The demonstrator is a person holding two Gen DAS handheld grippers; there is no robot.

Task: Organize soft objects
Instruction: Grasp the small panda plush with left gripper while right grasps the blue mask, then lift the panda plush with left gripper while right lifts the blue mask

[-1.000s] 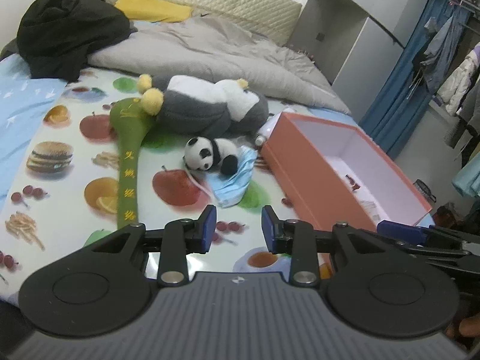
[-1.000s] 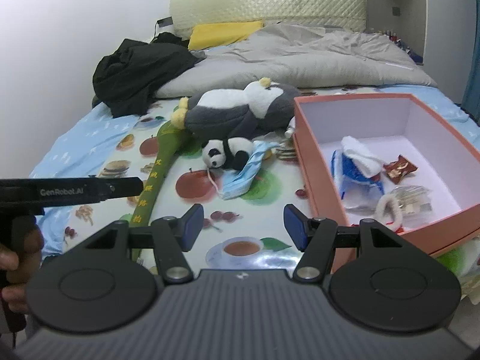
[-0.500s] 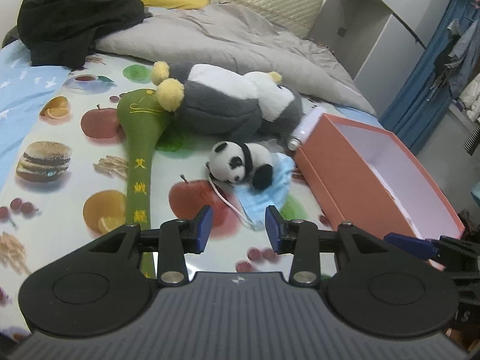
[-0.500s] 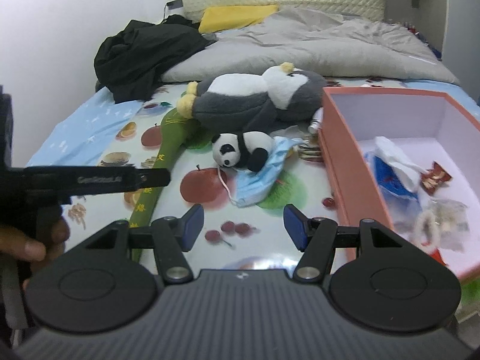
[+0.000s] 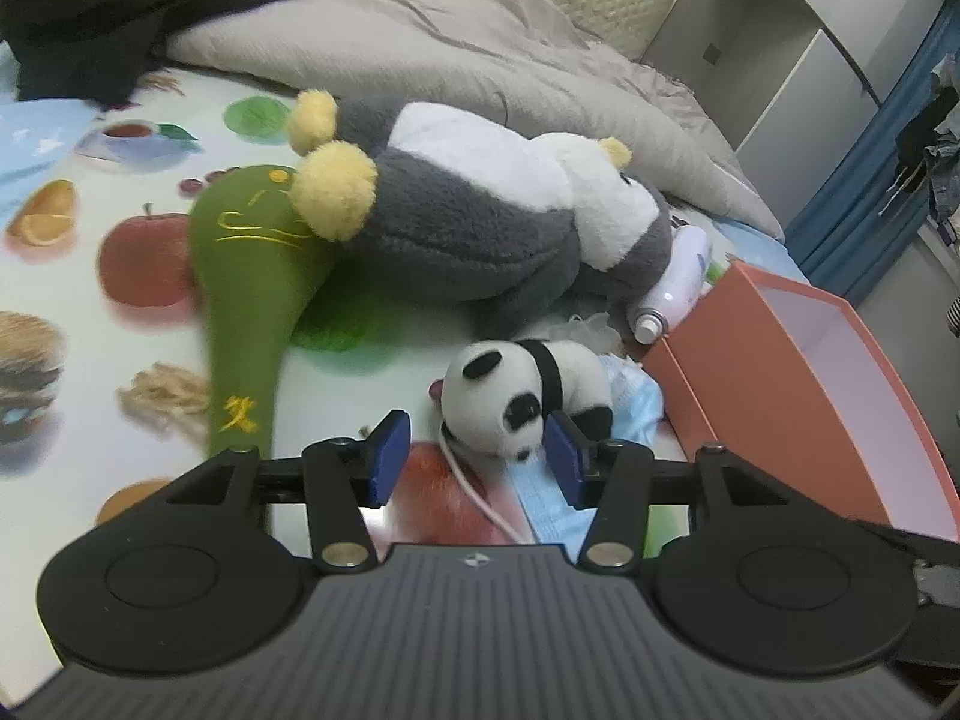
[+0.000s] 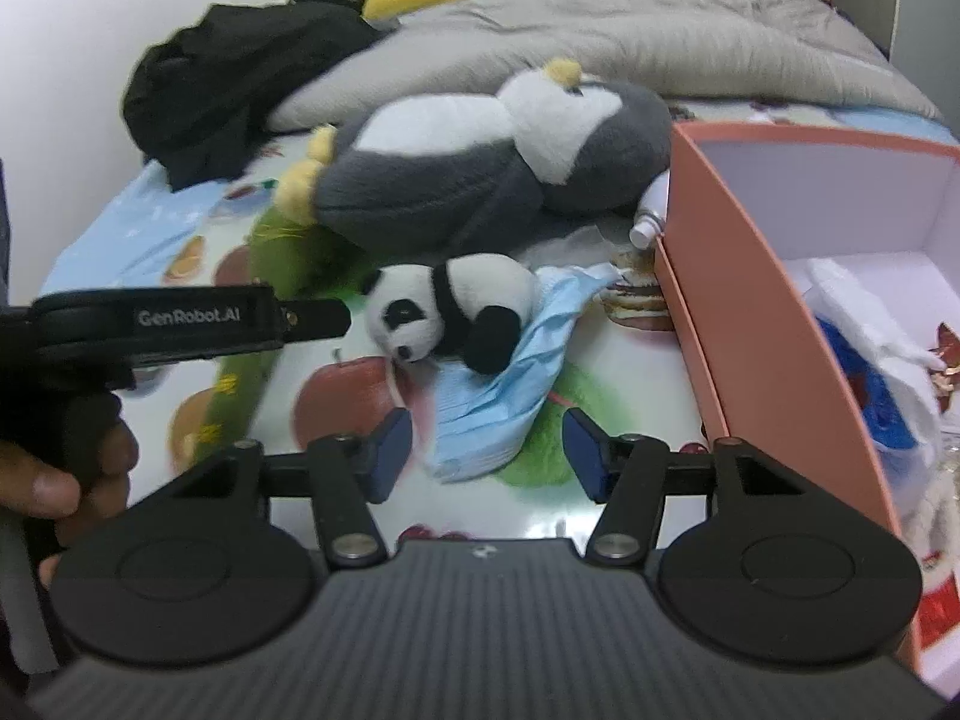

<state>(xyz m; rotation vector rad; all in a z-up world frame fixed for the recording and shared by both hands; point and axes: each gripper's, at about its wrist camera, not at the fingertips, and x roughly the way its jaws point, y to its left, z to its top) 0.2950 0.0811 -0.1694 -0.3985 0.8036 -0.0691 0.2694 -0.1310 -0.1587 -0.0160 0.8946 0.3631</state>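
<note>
- Centrally, the left gripper [image 5: 477, 459] is shown with its jaws parted about halfway, having just been opening; the small panda plush [image 5: 525, 399] lies partly between the blue pads, and no pad is seen pressing on it.
- Similarly, the right gripper [image 6: 489, 453] is shown with its jaws parted about halfway, having just closed slightly; nothing is gripped, and the crumpled blue face mask [image 6: 510, 372] is seen in the gap beyond the pads.
- The panda plush is laid on its side on the bed [image 5: 72, 324], partly over the face mask, whose white ear loop [image 5: 474, 489] trails toward the left gripper.
- Just behind the panda, a large grey-and-white plush [image 5: 480, 222] with yellow feet is laid on its side, touching the head of a long green plush [image 5: 246, 276].
- A white spray bottle [image 5: 675, 282] is wedged between the large plush and the orange box [image 5: 774, 414].
- Inside the box, white and blue soft items [image 6: 864, 360] are seen against the near wall.
- At the left of the right wrist view, a hand [image 6: 54, 474] is seen on the left gripper's handle.
- A grey quilt [image 5: 480, 54] and black clothing [image 6: 240, 78] are heaped at the head of the bed.
</note>
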